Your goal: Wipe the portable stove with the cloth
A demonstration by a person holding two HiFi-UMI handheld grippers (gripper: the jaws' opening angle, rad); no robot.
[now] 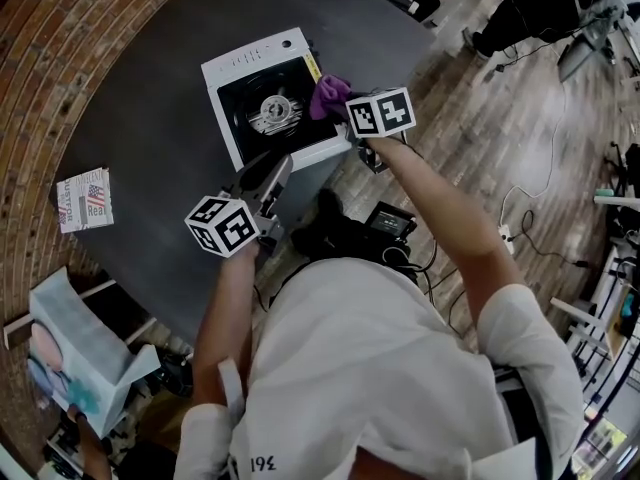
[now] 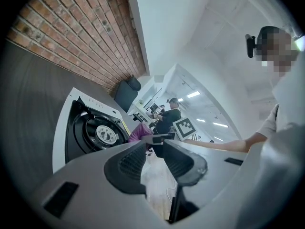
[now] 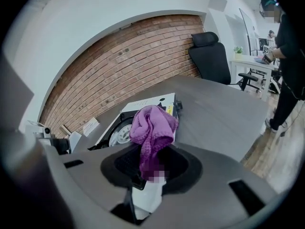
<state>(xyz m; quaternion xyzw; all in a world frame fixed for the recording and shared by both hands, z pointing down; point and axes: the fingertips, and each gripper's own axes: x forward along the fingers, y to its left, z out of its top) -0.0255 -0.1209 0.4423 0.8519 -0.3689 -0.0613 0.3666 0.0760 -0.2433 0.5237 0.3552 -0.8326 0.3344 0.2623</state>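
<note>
white-shirted person's arms reach forward. right gripper (image 3: 150, 163) is clenched on the crumpled purple cloth (image 3: 152, 128), poised over the right edge of the white square portable stove (image 1: 250, 63). its black burner well lies just leftward. left gripper (image 2: 152, 159) gapes empty beside the near corner.

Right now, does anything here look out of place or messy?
Nothing looks spilled or broken. The portable stove sits close to the edge of the table, one corner almost at it. The purple cloth is bunched up in the right gripper.
</note>
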